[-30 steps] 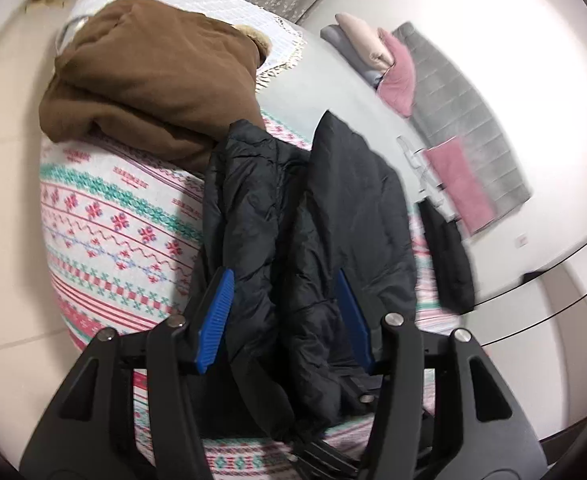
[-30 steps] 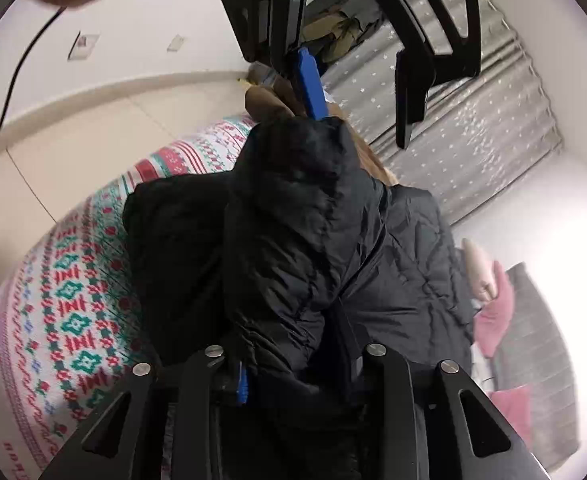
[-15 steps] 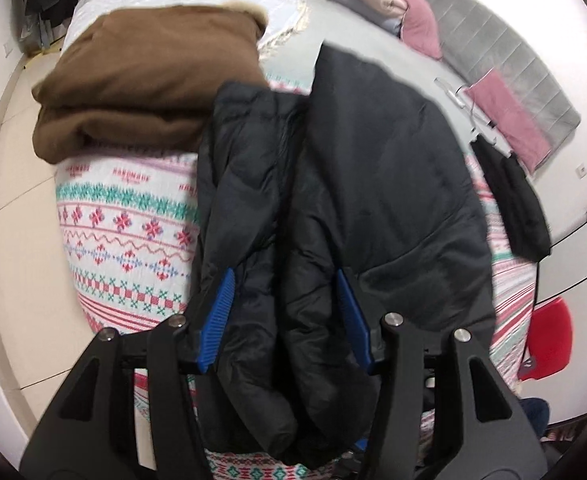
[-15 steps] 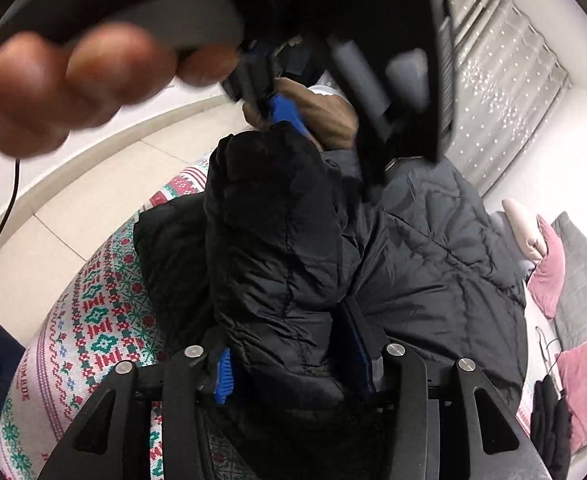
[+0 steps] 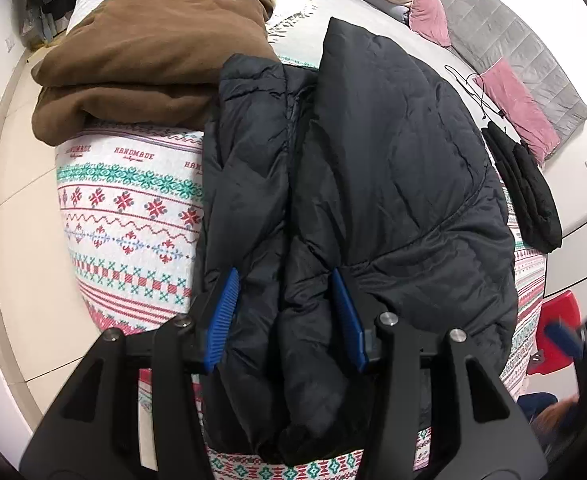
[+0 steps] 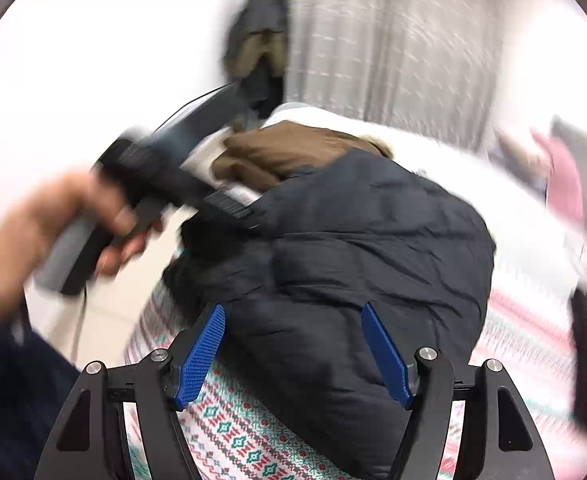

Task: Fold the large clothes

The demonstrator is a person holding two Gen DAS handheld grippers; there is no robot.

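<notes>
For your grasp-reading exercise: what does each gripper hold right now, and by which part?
The left gripper pinches the black puffer jacket by a bunched fold at its near edge. The right gripper is open and holds nothing.

the left wrist view was sharp, evenly and brightly lit, with fisheye bending and dark corners. the right wrist view was heavily motion-blurred, its walls washed out white.

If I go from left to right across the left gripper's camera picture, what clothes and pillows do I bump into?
Brown folded coat → black puffer jacket → small black folded garment → pink pillow.
</notes>
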